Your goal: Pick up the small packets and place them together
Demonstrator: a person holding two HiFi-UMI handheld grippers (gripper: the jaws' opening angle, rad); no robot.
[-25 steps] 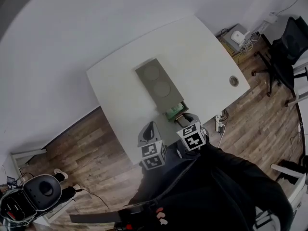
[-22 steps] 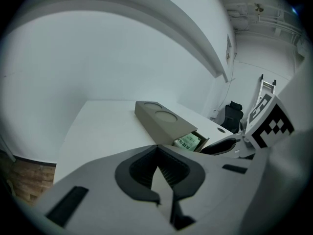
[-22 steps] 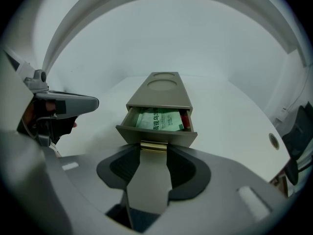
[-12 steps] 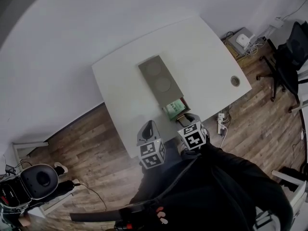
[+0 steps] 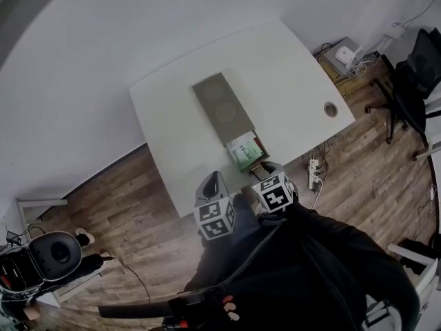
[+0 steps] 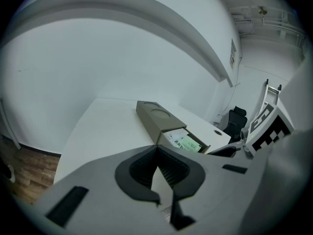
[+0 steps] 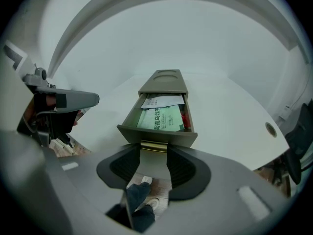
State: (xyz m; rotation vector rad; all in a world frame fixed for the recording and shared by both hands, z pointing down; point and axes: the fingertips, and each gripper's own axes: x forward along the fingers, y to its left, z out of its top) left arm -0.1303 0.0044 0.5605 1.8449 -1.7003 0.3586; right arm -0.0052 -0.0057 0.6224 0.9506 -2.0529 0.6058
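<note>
A grey-olive box (image 5: 219, 107) lies on the white table (image 5: 289, 67) with its drawer (image 7: 156, 136) pulled out toward me. Inside the drawer lie a green packet (image 7: 161, 119) and a white packet (image 7: 161, 102), with something red at the right wall. My right gripper (image 7: 153, 153) is shut on the drawer's brass handle (image 7: 153, 146), one jaw at each end. My left gripper (image 6: 157, 151) hovers at the table's near edge, left of the drawer, its jaws meeting at the tips with nothing in them. The head view shows both grippers just below the drawer (image 5: 244, 150).
A round cable hole (image 5: 331, 108) sits near the table's right corner. An office chair (image 5: 413, 67) stands at the far right, and a power strip (image 5: 313, 174) lies on the wooden floor. A dark round device (image 5: 58, 254) rests on the floor at the left.
The drawer has slid further out of the box toward me with the right gripper on its handle. More of the green packet shows. The left gripper has shifted slightly alongside.
</note>
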